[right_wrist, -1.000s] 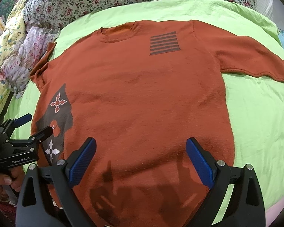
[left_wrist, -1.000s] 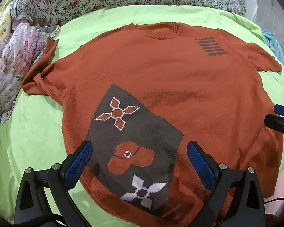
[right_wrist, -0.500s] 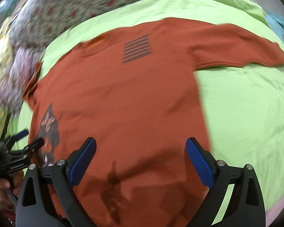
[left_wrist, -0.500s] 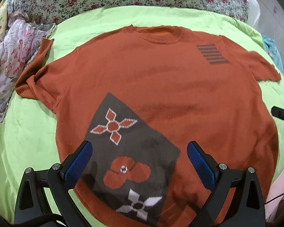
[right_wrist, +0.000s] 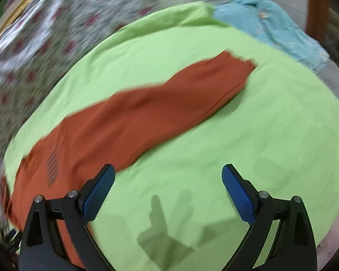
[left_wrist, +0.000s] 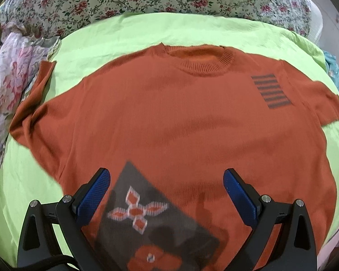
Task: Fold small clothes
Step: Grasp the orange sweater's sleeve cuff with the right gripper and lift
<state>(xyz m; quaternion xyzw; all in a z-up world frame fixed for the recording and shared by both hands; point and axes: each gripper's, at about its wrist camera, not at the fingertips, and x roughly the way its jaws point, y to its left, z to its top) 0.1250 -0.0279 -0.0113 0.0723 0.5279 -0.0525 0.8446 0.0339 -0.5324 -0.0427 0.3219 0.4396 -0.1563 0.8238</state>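
- Two grippers, both with jaws spread wide and nothing between the blue pads: the left gripper (left_wrist: 166,194) hangs over the near hem of the sweater (left_wrist: 169,122); the right gripper (right_wrist: 168,192) hangs over bare green sheet (right_wrist: 271,146).
- Judged from this, the step in hand is reaching for the right sleeve (right_wrist: 169,106) to fold it inward over the body.
- To do it well, pinch the sleeve near its cuff (right_wrist: 235,65), catching both layers, lift only a little, and lay it flat across the chest without dragging the body.
- The sleeve lies beyond the right gripper, running from near left to far right, apart from the pads.
- Under the left gripper sits the grey patterned patch (left_wrist: 147,214); the collar (left_wrist: 198,61) lies far, centred.
- The right view is blurred.
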